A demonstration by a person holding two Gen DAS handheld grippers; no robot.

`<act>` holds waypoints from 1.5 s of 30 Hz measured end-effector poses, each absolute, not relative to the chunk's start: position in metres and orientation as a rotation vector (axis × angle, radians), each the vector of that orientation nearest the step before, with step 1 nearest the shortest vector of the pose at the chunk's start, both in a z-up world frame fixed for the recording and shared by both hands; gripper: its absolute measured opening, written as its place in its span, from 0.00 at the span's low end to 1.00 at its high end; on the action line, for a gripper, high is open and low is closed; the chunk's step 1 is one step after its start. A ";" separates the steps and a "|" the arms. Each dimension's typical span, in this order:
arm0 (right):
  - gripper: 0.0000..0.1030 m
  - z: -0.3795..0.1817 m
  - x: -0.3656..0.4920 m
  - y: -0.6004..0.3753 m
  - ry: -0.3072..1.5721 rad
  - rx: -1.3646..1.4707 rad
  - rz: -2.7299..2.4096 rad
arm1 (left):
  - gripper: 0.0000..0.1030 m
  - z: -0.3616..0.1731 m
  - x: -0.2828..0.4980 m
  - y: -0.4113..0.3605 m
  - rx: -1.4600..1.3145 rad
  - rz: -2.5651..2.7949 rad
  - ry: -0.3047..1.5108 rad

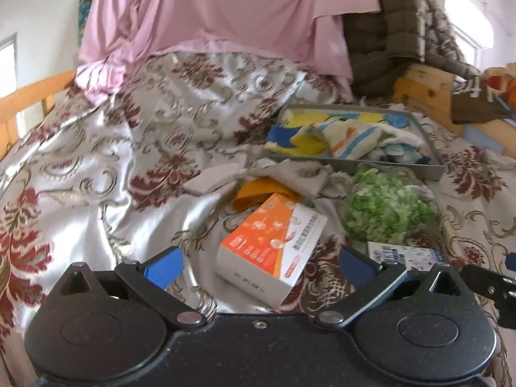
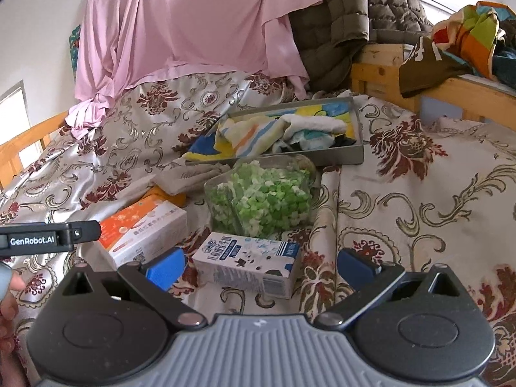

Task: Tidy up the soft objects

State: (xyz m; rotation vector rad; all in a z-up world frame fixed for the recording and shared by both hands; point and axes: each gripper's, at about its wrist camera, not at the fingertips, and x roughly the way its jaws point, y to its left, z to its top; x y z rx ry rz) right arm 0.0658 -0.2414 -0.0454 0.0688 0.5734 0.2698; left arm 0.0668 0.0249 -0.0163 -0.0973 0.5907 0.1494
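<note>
A grey tray [image 1: 430, 164] [image 2: 358, 129] on the bed holds several cloths, with a striped towel [image 1: 358, 138] [image 2: 258, 133] on top. In front of it lie an orange cloth [image 1: 258, 190] [image 2: 167, 195], a pale beige cloth [image 1: 296, 175] [image 2: 190, 177], an orange-and-white box [image 1: 274, 242] [image 2: 145, 229], a bag of green pieces [image 1: 383, 206] [image 2: 261, 198] and a small white-and-blue carton [image 1: 403, 254] [image 2: 248, 259]. My left gripper [image 1: 259, 266] is open, just short of the orange box. My right gripper [image 2: 259, 267] is open around the carton's near end.
A floral satin bedspread [image 1: 96, 174] [image 2: 419, 200] covers the bed. A pink sheet [image 1: 209, 22] [image 2: 193, 25] and a dark quilted jacket [image 1: 387, 32] [image 2: 338, 19] hang at the back. A wooden rail [image 2: 380, 64] with more clothes runs along the right.
</note>
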 end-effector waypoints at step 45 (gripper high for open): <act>1.00 -0.030 0.148 -0.185 0.535 0.000 0.344 | 0.99 -0.012 0.160 0.085 -0.138 0.202 0.583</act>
